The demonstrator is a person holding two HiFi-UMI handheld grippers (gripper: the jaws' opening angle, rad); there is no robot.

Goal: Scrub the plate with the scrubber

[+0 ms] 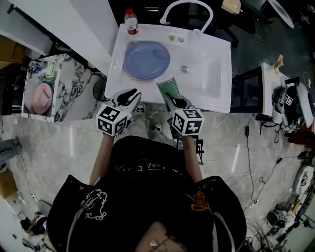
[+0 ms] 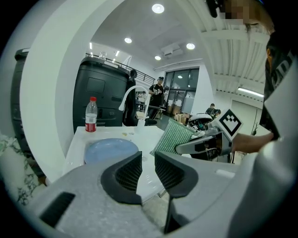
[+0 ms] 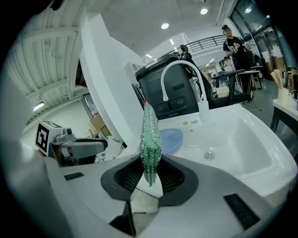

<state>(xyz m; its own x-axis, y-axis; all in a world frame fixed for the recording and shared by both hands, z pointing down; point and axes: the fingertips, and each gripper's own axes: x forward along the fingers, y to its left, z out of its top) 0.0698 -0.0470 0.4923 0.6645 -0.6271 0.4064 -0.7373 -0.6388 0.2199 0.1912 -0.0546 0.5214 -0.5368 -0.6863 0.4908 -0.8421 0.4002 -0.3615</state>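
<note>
A round blue plate (image 1: 146,60) lies flat in the left part of the white sink (image 1: 216,93); it also shows in the left gripper view (image 2: 111,149) and the right gripper view (image 3: 171,139). My right gripper (image 1: 173,101) (image 3: 151,174) is shut on a green mesh scrubber (image 1: 170,88) (image 3: 150,139), held upright over the sink's front rim, just right of the plate. My left gripper (image 1: 129,97) (image 2: 148,169) hovers at the front rim below the plate, its jaws a narrow gap apart with nothing between them. The scrubber (image 2: 174,137) is apart from the plate.
A water bottle with a red cap (image 1: 131,21) stands at the sink's back left corner. A white arched faucet (image 1: 187,7) rises at the back, and the drain (image 1: 184,69) sits right of the plate. A marble-patterned cabinet (image 1: 69,88) stands to the left.
</note>
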